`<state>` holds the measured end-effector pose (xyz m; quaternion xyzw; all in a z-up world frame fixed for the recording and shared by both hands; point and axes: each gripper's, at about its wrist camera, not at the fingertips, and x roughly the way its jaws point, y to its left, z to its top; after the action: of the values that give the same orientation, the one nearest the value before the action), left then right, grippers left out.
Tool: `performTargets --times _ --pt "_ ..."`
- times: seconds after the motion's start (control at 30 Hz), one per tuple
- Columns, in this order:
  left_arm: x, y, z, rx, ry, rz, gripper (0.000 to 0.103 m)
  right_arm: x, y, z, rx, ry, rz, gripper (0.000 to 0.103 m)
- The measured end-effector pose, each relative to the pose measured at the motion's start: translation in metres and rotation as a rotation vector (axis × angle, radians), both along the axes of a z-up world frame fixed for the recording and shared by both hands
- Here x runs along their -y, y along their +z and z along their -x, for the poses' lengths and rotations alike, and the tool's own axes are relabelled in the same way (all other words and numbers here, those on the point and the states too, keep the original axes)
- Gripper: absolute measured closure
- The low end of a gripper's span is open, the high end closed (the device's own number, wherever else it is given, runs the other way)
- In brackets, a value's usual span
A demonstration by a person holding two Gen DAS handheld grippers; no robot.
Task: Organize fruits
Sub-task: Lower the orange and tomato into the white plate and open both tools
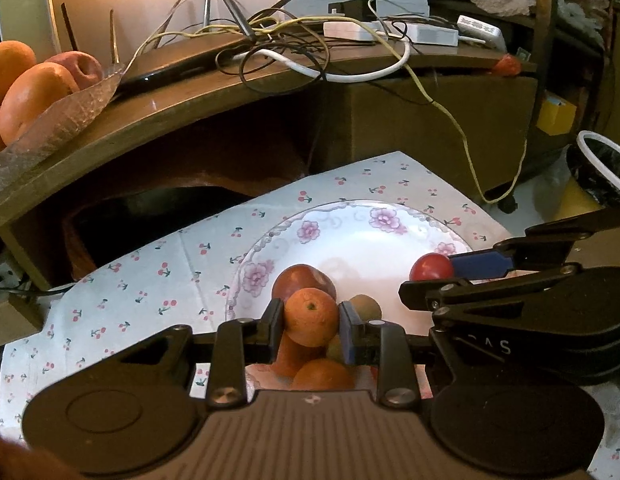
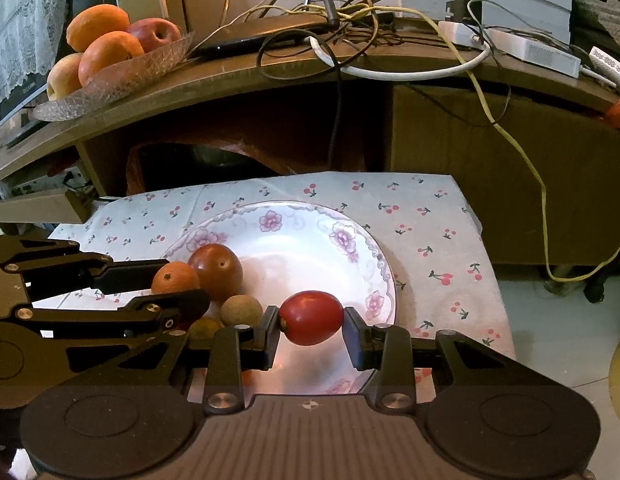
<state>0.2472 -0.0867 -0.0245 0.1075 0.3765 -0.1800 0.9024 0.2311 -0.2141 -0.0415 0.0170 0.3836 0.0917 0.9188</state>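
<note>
A flowered white plate sits on a cherry-print cloth. My left gripper is shut on a small orange, held above other oranges and a dark red fruit on the plate. My right gripper is shut on a red tomato over the plate; it also shows in the left wrist view. A brown round fruit lies beside it. The left gripper also shows in the right wrist view, with its orange.
A glass bowl with oranges and an apple stands on the wooden shelf behind, next to tangled cables and adapters. A bin stands at the right on the floor.
</note>
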Motion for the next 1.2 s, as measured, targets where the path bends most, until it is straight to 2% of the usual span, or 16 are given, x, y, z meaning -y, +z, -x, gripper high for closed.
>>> performTargets --times 0.67,1.2 --pt "0.0032 -0.0023 0.0014 0.026 0.0 -0.042 0.07 -0.0018 -0.0022 -0.0016 0.001 0.0 0.001 0.065" --pt "-0.0009 -0.0012 0.0003 0.016 -0.001 -0.017 0.068 -0.0009 -0.0014 -0.0008 0.009 0.0 0.001 0.065"
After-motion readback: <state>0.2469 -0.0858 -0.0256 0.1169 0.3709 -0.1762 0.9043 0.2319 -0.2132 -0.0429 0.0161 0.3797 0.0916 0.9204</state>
